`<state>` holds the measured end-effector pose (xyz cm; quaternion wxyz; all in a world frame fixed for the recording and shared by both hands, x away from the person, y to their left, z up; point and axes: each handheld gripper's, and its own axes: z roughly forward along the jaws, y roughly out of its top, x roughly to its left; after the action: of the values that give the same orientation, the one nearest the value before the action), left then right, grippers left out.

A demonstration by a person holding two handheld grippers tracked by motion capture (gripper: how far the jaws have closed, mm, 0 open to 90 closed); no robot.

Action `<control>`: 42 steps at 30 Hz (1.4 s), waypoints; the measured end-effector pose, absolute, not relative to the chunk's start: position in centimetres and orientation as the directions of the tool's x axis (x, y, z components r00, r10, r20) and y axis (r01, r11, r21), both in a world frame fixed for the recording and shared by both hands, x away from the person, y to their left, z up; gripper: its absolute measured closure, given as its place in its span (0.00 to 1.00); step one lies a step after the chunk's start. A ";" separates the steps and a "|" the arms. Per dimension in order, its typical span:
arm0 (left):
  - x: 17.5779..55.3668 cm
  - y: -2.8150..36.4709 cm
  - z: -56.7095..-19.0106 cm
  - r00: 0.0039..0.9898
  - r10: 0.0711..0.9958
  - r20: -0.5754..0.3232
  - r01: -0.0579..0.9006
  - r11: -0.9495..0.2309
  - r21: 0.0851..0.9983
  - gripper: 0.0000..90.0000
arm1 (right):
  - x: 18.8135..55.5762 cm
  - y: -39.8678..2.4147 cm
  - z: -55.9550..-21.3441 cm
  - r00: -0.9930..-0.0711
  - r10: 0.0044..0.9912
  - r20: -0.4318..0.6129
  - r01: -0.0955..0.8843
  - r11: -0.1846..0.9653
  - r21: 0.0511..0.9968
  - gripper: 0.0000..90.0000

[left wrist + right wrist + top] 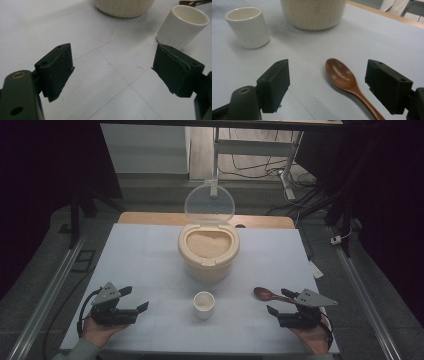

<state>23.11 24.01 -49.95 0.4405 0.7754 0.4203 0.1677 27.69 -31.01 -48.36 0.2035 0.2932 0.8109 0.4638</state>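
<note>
Right gripper [327, 85]: jaws spread, straddling the wooden spoon [342, 76], likely lined up for pickup.
Left gripper [112, 72]: jaws spread, empty; cup [182, 26] at its 1 o'clock.
Rice bin [208, 251]: table centre, lid [209, 205] raised, filled with rice.
Cup contents: hard to tell.

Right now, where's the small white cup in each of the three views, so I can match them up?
High view: the cup stands at bottom centre, in front of the rice container.
Left gripper view: cup at upper right, beyond the right jaw.
Right gripper view: cup at upper left.
Shared landmark: the rice container, just behind the cup in all three.
</note>
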 end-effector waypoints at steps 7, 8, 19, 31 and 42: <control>23.2 23.7 -50.0 0.593 0.798 -0.106 0.513 -0.273 0.814 0.17 | 27.5 -30.9 -48.5 -0.748 0.662 -0.053 0.295 0.402 0.867 0.25; 23.2 23.7 -50.1 0.592 0.799 -0.108 0.515 -0.272 0.813 0.17 | 27.5 -30.9 -48.5 -0.743 0.667 -0.060 0.297 0.409 0.863 0.26; 23.5 23.3 -50.5 0.599 0.790 -0.127 0.543 -0.285 0.790 0.14 | 27.6 -30.7 -48.6 -0.746 0.663 -0.060 0.302 0.417 0.857 0.28; 23.7 23.6 -50.6 0.600 0.788 -0.136 0.550 -0.283 0.786 0.14 | 28.1 -30.2 -47.2 -0.762 0.640 -0.099 0.315 0.500 0.806 0.31; 23.9 23.4 -50.9 0.602 0.787 -0.138 0.566 -0.298 0.769 0.15 | 29.8 -30.8 -45.3 -0.770 0.626 -0.122 0.351 0.576 0.738 0.32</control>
<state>23.93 23.41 -50.90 0.4120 0.7944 0.4256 0.1341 29.77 -30.79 -45.26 0.1885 0.2816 0.8674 0.3645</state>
